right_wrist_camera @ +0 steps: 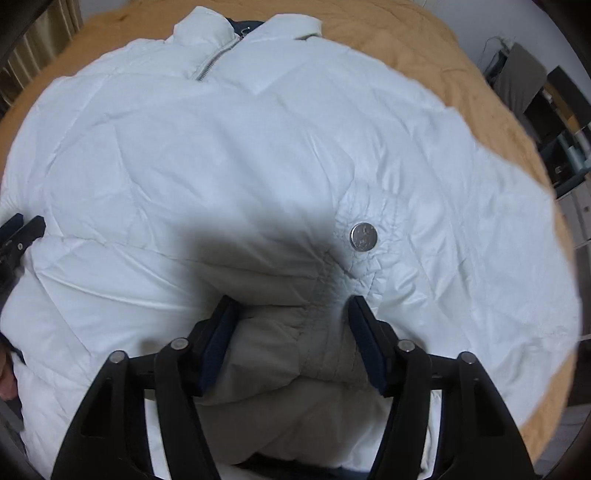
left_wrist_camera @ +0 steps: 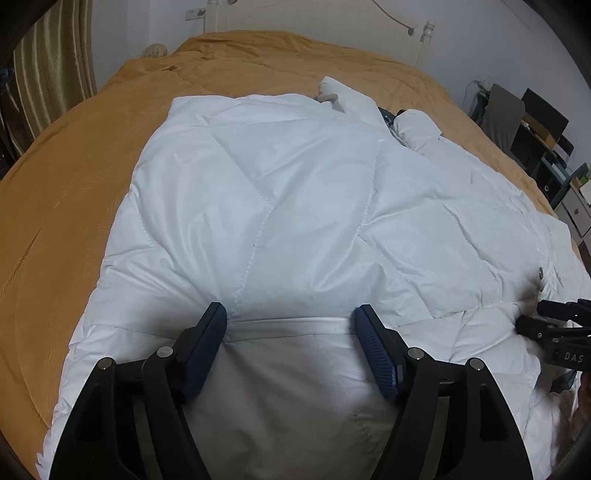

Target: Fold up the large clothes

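Here we see a white quilted down jacket (left_wrist_camera: 295, 206) spread over the middle of a bed covered in an ochre bedspread (left_wrist_camera: 74, 206), its collar (right_wrist_camera: 207, 33) toward the headboard edge and its hem at the near edge. In the left wrist view, the left gripper (left_wrist_camera: 291, 325) points down at the folded hem with its jaws spread; the blue pads (left_wrist_camera: 205, 354) rest on either side of a puffed panel without pinching it. In the right wrist view, the right gripper (right_wrist_camera: 291, 314) likewise stands with jaws apart over a bunched ridge of fabric, which lies between the pads but is not squeezed. We note a round metal snap button (right_wrist_camera: 364, 236) just beyond the right gripper and a zipper (right_wrist_camera: 218, 59) running down from the collar. Shelving with boxes (left_wrist_camera: 543, 140) stands beyond the right edge of the bed.
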Tool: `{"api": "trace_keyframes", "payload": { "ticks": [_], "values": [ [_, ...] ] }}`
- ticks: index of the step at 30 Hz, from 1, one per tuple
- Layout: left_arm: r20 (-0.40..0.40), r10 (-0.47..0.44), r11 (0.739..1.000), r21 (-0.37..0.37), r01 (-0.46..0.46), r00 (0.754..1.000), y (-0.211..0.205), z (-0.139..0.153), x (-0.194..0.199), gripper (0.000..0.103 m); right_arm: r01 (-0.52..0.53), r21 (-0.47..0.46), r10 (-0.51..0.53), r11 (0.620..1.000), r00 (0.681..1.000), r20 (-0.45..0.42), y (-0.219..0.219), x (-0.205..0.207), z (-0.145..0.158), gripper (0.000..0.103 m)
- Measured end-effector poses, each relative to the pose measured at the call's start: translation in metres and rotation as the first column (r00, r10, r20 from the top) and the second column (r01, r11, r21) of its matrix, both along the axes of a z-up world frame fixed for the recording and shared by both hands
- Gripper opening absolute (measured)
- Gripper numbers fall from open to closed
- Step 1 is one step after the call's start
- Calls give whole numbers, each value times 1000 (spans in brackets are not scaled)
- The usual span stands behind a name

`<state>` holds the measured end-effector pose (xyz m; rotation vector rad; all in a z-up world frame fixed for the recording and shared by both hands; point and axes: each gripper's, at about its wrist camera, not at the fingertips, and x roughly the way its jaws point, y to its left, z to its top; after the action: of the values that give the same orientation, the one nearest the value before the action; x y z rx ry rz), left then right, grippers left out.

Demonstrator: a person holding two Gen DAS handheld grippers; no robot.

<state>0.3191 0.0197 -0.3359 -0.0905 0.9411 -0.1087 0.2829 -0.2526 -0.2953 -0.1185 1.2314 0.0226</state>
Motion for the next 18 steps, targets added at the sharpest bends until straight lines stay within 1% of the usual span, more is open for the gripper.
{"api": "trace_keyframes", "payload": {
  "ticks": [1,2,3,4,6,8,10,11,12,13,14,15,16,18],
  "values": [
    [4,-3,1000,5,3,1000,0,0,0,73,-5,8,5,1000,1000,14,-5,-3,2,68],
    [6,-5,1000,6,5,1000,0,0,-1,74,2,-10,-1,1000,1000,19,-9,-5,5,81],
    [8,-8,1000,4,8,1000,0,-1,-1,75,21,-35,-20,999,999,39,-14,-9,11,84],
    [9,-10,1000,3,10,1000,0,-1,-1,76,29,-19,-28,999,997,69,-21,-15,20,84],
    [13,-15,1000,5,15,1000,0,-1,-1,77,52,62,-58,997,994,95,-42,-24,36,85],
    [17,-18,1000,4,18,1000,0,-1,-2,78,138,93,-149,986,981,128,-78,-35,53,85],
    [22,-20,1000,8,20,1000,-1,-2,-3,78,256,148,-278,955,948,153,-131,-51,66,85],
    [24,-20,1000,10,20,1000,-1,-2,-3,78,319,175,-346,931,925,158,-160,-60,71,85],
    [25,-20,1000,12,20,999,-1,-2,-4,78,390,206,-424,897,891,160,-196,-74,73,86],
    [26,-21,1000,13,20,999,-2,-2,-4,78,457,252,-500,853,853,147,-233,-88,71,86],
    [27,-20,1000,13,20,999,-1,-2,-4,79,510,303,-564,805,817,124,-266,-101,67,87],
    [28,-21,1000,14,20,999,-1,-2,-4,79,562,356,-626,747,774,91,-297,-114,62,89],
    [29,-21,1000,15,21,999,-2,-2,-4,79,609,410,-684,679,727,52,-327,-127,54,91],
    [32,-23,1000,21,22,999,-3,-2,-4,80,680,457,-759,574,651,-15,-368,-148,37,93]
  ]
}}
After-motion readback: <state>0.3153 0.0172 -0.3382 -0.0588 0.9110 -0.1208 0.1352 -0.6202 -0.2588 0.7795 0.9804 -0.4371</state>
